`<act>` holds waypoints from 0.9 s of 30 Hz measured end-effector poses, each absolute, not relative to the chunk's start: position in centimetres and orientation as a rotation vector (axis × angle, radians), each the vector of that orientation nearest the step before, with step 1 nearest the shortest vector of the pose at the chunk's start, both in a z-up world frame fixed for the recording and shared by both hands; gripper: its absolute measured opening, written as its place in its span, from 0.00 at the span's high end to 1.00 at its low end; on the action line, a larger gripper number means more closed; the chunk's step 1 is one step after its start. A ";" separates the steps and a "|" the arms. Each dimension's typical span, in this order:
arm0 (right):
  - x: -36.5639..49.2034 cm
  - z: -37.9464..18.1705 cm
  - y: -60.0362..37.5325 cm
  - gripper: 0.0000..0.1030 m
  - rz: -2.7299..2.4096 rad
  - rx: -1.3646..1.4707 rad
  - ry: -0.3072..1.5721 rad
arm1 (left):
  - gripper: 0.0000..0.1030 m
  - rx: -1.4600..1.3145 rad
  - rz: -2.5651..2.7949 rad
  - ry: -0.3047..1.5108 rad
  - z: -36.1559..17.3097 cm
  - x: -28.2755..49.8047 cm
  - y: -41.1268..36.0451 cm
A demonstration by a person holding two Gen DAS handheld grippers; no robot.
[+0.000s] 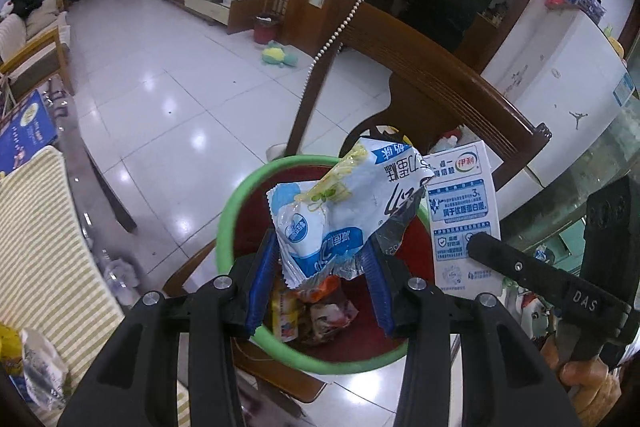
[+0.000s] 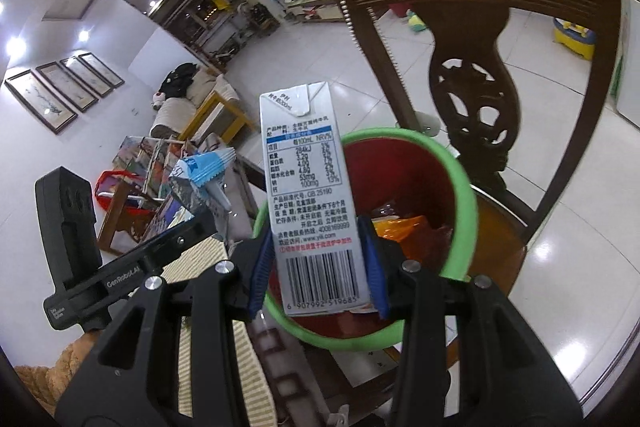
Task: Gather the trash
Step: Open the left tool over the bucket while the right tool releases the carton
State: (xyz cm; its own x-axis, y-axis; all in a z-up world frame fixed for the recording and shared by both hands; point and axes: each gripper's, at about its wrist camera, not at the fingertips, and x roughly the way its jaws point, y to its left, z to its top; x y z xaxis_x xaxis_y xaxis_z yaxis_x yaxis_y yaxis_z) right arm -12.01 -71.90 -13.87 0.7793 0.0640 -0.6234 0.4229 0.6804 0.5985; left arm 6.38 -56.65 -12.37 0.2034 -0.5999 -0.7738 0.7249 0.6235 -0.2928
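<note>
**Both loads poised over the bin: release should come once each is inside the rim**

With both loads held above the bin, the drop is best made only after each is brought well inside the green rim, so that nothing catches the edge or slides to the floor.

The left tool point(image 1: 322, 259) is pinched on a crumpled blue-and-white wrapper point(image 1: 340, 211), held at the centre of the left wrist view, directly above the red bin point(image 1: 230, 227), in which other packets already lie. The right tool point(image 2: 318, 267) is clamped on an upright milk carton point(image 2: 310, 195), seen at the centre of the right wrist view, over the near-left part of the rim. A wooden chair point(image 2: 480, 27) stands behind the bin, towards the upper right.
</note>
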 end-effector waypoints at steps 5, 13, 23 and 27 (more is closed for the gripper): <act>-12.4 -13.9 -72.5 0.61 -0.231 0.816 0.658 | 0.61 0.138 -0.922 1.041 -13.3 6.9 -57.8; -12.4 -13.6 -72.8 0.61 -0.226 0.813 0.650 | 0.61 0.145 -0.918 1.054 -13.8 7.1 -58.0; -12.3 -13.6 -72.9 0.61 -0.225 0.814 0.649 | 0.61 0.146 -0.913 1.054 -14.0 7.3 -57.9; -12.2 -13.6 -72.9 0.61 -0.226 0.814 0.647 | 0.61 0.152 -0.913 1.057 -14.2 7.4 -57.9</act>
State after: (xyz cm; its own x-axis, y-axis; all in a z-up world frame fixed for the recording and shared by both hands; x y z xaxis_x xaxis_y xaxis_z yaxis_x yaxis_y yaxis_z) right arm -12.16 -72.92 -13.60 0.7864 0.0542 -0.6153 0.4250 0.6754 0.6027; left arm 7.37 -57.87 -14.21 0.1745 -0.5727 -0.8010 0.7090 0.6375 -0.3014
